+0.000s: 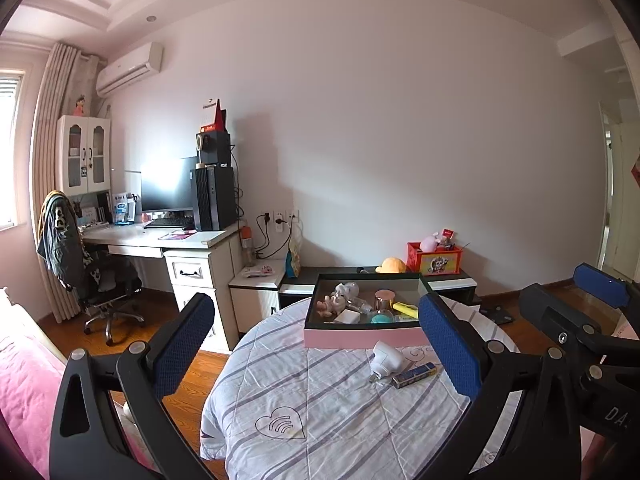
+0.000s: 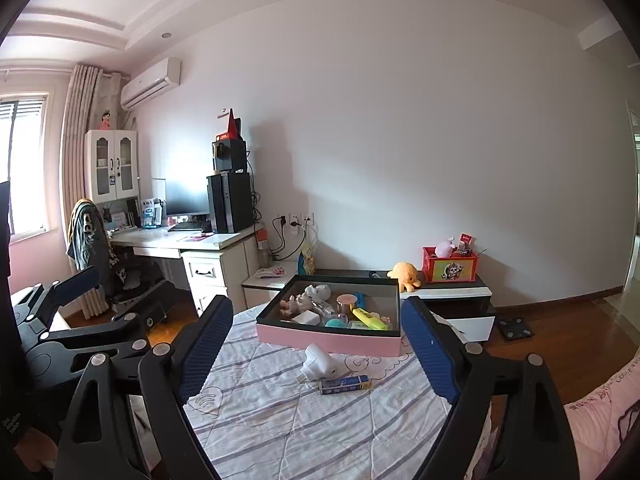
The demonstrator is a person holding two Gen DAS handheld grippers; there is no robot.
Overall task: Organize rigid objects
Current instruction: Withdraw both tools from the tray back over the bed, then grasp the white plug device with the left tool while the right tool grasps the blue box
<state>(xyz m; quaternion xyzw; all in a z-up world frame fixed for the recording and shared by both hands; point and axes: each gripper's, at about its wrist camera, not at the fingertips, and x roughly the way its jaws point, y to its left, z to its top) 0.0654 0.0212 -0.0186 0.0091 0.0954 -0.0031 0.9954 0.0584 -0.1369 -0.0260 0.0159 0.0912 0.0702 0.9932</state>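
1. The left gripper's blue pad (image 1: 448, 344) hid the right corner of the pink box (image 1: 360, 338) from us.
2. We could not identify the small items (image 2: 340, 312) heaped inside the box.
3. The print on the little blue carton (image 2: 346, 384) was too small for us to read.
4. The lower frame edges cut off both grippers' handles.

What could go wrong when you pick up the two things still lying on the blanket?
The white plug adapter and the small blue box lie almost touching, so grabbing one might knock the other away. The blanket-covered table is soft and wrinkled, so a gripper finger might snag the cloth. The pink box is already crowded, so a dropped item might land on the little bottles.
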